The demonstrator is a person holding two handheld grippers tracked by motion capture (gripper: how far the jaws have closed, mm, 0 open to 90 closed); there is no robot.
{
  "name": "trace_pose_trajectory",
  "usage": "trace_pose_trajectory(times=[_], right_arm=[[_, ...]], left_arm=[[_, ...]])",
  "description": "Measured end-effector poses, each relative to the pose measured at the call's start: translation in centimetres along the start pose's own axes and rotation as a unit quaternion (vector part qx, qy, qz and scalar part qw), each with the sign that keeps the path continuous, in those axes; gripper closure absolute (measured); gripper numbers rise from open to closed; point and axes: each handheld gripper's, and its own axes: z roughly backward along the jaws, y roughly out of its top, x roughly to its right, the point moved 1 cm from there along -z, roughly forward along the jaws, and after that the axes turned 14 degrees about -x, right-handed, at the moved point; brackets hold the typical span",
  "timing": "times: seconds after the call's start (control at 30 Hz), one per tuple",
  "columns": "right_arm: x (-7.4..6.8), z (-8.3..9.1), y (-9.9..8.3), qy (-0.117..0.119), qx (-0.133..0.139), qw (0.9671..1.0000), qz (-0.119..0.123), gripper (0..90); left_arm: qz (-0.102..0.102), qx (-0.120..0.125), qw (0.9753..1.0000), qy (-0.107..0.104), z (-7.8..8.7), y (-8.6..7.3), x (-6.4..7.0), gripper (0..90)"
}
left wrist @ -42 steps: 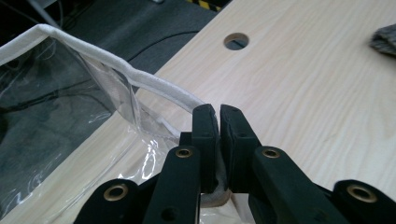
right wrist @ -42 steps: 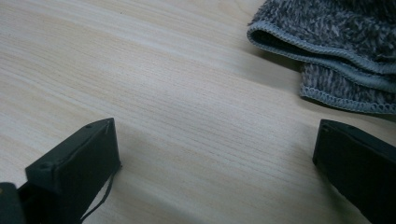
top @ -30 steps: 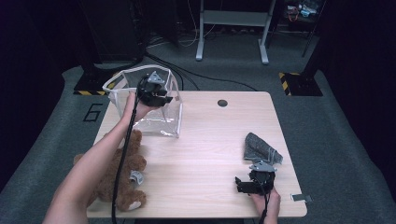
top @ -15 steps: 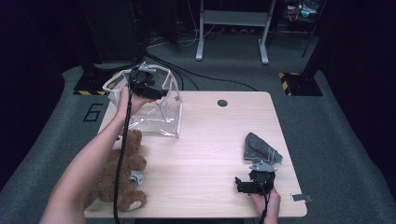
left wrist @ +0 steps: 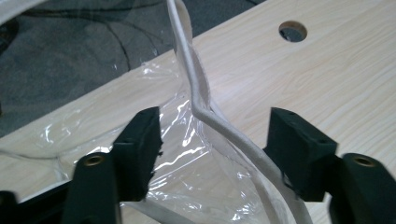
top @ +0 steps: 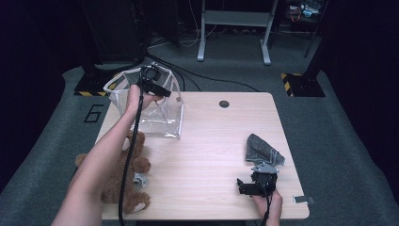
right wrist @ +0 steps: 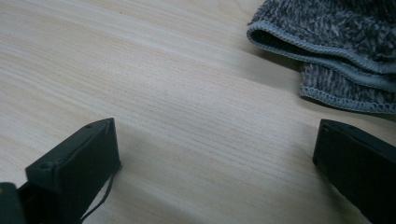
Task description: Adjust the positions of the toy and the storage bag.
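A clear plastic bag [top: 160, 117] with a white rim stands open at the table's far left. My left gripper [top: 160, 90] is at the bag's top edge. In the left gripper view [left wrist: 217, 140] its jaws are open and straddle the white rim [left wrist: 200, 100], with a gap on both sides. A brown teddy bear [top: 117, 181] lies at the front left, partly under the person's forearm. A grey fleece cloth [top: 261, 148] lies at the right. My right gripper [top: 241, 187] rests low near the front edge and is open [right wrist: 215, 154] over bare wood, with the cloth [right wrist: 336, 42] just beyond it.
The light wooden table [top: 211, 141] has a round cable hole [top: 224, 103] at its far middle. A small silvery object [top: 139, 179] lies against the bear. Cables and dark equipment stands sit on the floor beyond the table.
My left gripper has shifted slightly along the top of the bag and now straddles its rim. The right gripper, cloth and bear have not moved.
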Motion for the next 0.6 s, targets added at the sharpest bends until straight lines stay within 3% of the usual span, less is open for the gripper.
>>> trace_pose_trajectory(times=[0.07,0.2,0.23,0.27,0.33,0.6], right_arm=[[0.0,0.0,0.0,0.0,0.0,1.0,0.0,0.0],[0.0,0.0,0.0,0.0,0.0,1.0,0.0,0.0],[0.0,0.0,0.0,0.0,0.0,1.0,0.0,0.0],[0.0,0.0,0.0,0.0,0.0,1.0,0.0,0.0],[0.0,0.0,0.0,0.0,0.0,1.0,0.0,0.0],[0.0,0.0,0.0,0.0,0.0,1.0,0.0,0.0]], left_arm=[[-0.003,-0.005,1.0,-0.002,-0.2,0.0,0.2,39.7],[-0.007,-0.007,0.9999,0.004,-0.3,0.1,0.6,62.1],[-0.004,-0.006,0.9999,0.008,-0.3,0.1,0.6,72.4],[-0.006,-0.011,0.9999,0.012,-0.3,0.1,0.7,72.4],[-0.009,-0.012,0.9998,0.015,-0.3,0.2,0.9,81.4],[-0.033,-0.001,0.9994,0.009,-0.3,0.5,1.8,86.8]])
